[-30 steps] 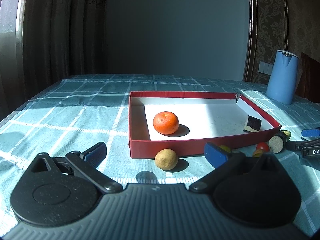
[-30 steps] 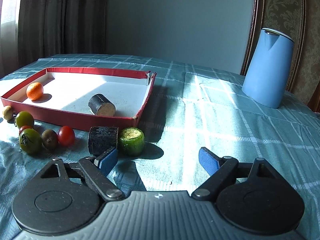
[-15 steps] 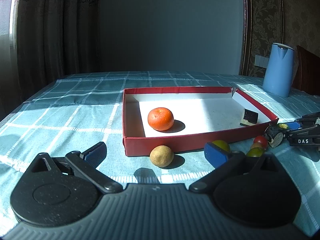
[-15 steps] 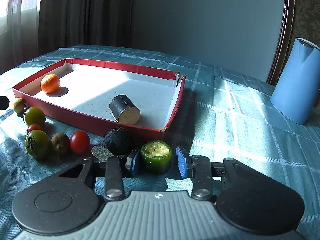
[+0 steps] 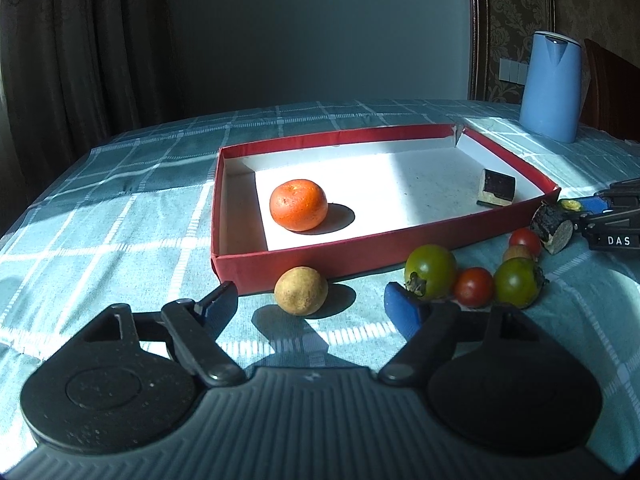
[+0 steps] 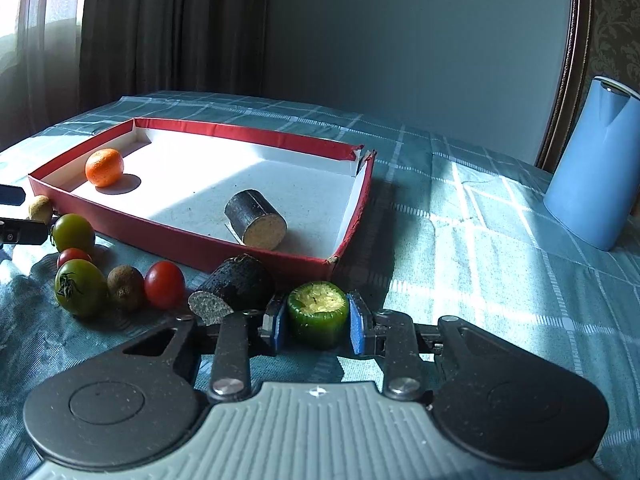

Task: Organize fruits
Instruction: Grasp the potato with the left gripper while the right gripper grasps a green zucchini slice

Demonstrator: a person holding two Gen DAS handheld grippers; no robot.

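The left gripper [image 5: 310,304] hangs low over the checked cloth [image 5: 120,240] with its jaws spread wide and nothing between them. A small tan fruit [image 5: 301,290] sits on the cloth in the gap ahead of it, just in front of the red tray [image 5: 360,252]. It looks round, firm and light, likely to roll if nudged, so I would pinch it across its widest part.

Inside the tray, an orange [image 5: 299,205] lies toward the left end, and a dark cut piece [image 5: 496,187] with a pale face lies toward the right end.

Right of the tan fruit, outside the tray, is a loose cluster: two green tomatoes [image 5: 430,271], two red cherry tomatoes [image 5: 473,287] and a small brown fruit [image 6: 125,287]. The tomatoes look smooth and thin-skinned, so they probably want a gentle squeeze at the middle.

Further right, a second dark piece [image 6: 236,284] lies on the cloth against the tray wall. Beside it, the right gripper [image 6: 317,323] has its blue pads [image 6: 276,322] pressed on either side of a short green piece [image 6: 318,312] with a pale cut top. That piece rests on the cloth, or barely above it; I cannot tell. It seems stiff and light, and the hold on its flanks looks sound.

A blue jug [image 6: 596,164] stands well apart at far right.
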